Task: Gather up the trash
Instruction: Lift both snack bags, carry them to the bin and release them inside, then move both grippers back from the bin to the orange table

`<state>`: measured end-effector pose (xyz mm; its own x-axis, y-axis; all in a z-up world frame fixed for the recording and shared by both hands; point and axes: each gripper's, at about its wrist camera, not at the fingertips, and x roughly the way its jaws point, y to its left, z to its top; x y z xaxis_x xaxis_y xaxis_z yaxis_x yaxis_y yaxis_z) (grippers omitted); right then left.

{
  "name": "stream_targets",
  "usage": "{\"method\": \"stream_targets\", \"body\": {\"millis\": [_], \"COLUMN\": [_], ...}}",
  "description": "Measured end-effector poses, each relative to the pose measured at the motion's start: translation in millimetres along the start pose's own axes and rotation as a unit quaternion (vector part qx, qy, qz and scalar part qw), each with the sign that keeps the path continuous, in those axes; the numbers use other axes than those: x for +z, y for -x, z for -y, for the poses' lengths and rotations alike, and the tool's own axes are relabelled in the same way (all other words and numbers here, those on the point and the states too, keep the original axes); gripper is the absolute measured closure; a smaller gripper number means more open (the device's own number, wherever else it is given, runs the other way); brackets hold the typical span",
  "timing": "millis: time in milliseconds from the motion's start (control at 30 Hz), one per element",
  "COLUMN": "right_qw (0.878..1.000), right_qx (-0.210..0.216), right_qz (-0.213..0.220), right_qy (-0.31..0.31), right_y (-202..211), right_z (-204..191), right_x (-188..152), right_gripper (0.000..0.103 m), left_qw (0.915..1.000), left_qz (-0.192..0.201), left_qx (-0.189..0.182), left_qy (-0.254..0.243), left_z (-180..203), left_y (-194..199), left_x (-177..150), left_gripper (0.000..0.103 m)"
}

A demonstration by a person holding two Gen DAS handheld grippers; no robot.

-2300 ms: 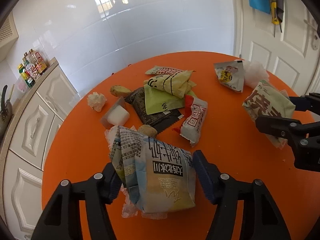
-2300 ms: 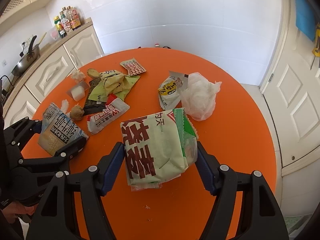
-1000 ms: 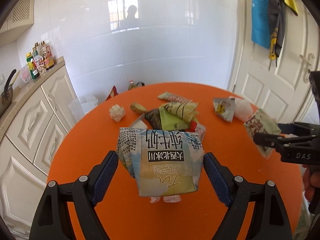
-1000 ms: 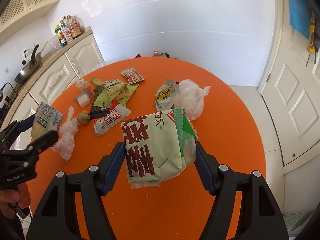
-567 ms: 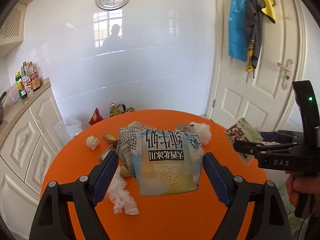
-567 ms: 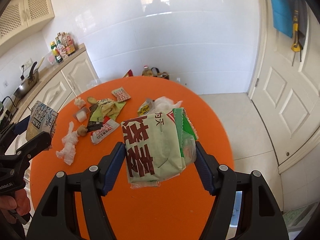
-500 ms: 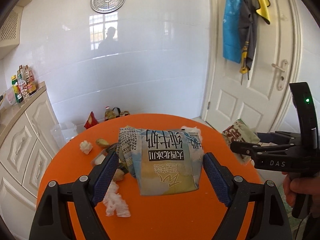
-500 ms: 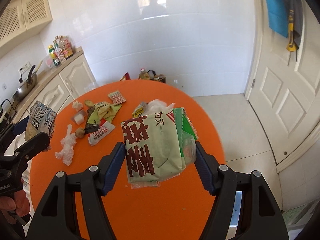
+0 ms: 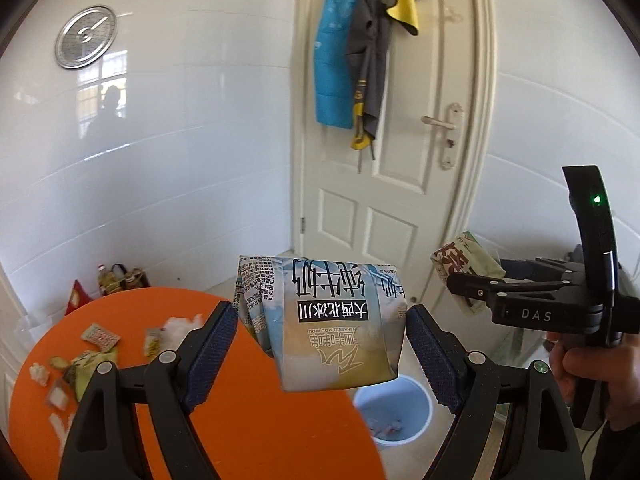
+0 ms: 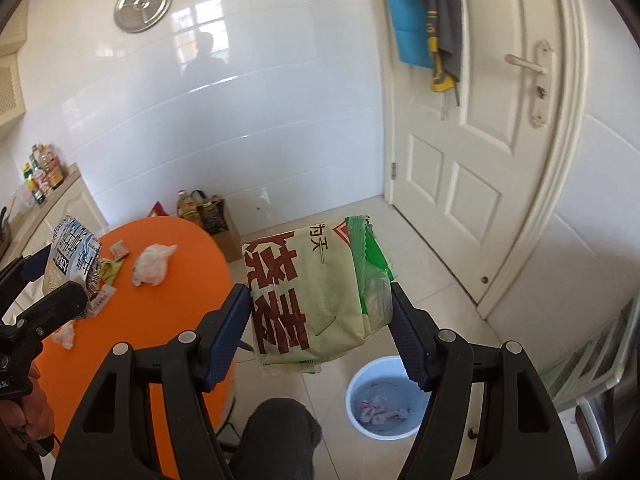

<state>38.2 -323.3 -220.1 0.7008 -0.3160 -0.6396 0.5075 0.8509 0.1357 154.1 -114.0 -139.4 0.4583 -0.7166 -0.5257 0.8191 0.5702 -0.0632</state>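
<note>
My left gripper (image 9: 320, 340) is clamped on the blue-and-white milk carton (image 9: 328, 320) and my right gripper (image 10: 320, 324) on the pale green snack bag (image 10: 312, 300), both held in the air above the blue trash bin (image 10: 384, 400) on the floor, just right of the orange table (image 9: 240, 420).

Bin (image 10: 383, 398) on the floor right of the table (image 10: 132, 320), before the door (image 10: 472, 152).
</note>
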Motion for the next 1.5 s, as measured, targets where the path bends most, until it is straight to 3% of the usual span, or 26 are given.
{"method": "stream_targets", "body": {"millis": [167, 333, 533, 700, 800, 833, 867, 967, 1200, 1300, 1500], "right_qw": [0.997, 0.99, 0.982, 0.972, 0.964, 0.962, 0.96, 0.956, 0.954, 0.958, 0.969], "right_qx": [-0.055, -0.077, -0.075, -0.06, -0.05, -0.047, -0.048, -0.052, -0.06, -0.064, -0.067], "right_qz": [-0.021, -0.061, -0.106, -0.164, -0.193, -0.197, -0.203, -0.212, -0.205, -0.186, -0.141], "right_qy": [-0.053, -0.098, -0.136, -0.157, -0.177, -0.182, -0.188, -0.196, -0.21, -0.209, -0.194], "right_y": [-5.4, -36.3, -86.2, -144.2, -173.3, -180.9, -187.5, -198.3, -185.8, -166.0, -119.9], "right_z": [75.4, 131.1, 172.7, 198.5, 207.9, 209.4, 210.4, 210.6, 205.1, 198.6, 174.4], "right_x": [-21.1, -47.5, -77.4, -106.9, -126.3, -131.2, -136.8, -150.6, -151.0, -141.2, -109.9], "right_gripper": [0.034, 0.034, 0.034, 0.033, 0.032, 0.026, 0.013, 0.0, 0.0, 0.0, 0.0], "left_qw": [0.9964, 0.986, 0.9719, 0.9612, 0.9634, 0.9649, 0.9666, 0.9692, 0.9715, 0.975, 0.9846], "left_qz": [-0.04, -0.106, -0.18, -0.243, -0.244, -0.243, -0.24, -0.237, -0.232, -0.218, -0.17], "left_qx": [-0.073, -0.128, -0.15, -0.131, -0.11, -0.1, -0.088, -0.057, -0.039, -0.039, -0.037], "left_qy": [-0.016, -0.016, -0.018, -0.009, -0.009, -0.014, -0.019, -0.034, -0.026, -0.022, -0.013], "left_z": [38.1, 61.1, 69.7, 72.8, 62.2, 58.7, 59.1, 58.2, 75.8, 87.4, 66.2], "left_y": [-53.1, -110.2, -181.9, -235.2, -243.0, -242.0, -246.0, -240.1, -246.9, -230.8, -168.5], "left_x": [1.6, -2.6, -13.1, -18.9, -16.4, -15.9, -10.9, -9.1, 6.0, 7.2, 12.8], "left_gripper": [0.021, 0.021, 0.025, 0.023, 0.019, 0.012, 0.01, 0.008, 0.007, 0.007, 0.007]}}
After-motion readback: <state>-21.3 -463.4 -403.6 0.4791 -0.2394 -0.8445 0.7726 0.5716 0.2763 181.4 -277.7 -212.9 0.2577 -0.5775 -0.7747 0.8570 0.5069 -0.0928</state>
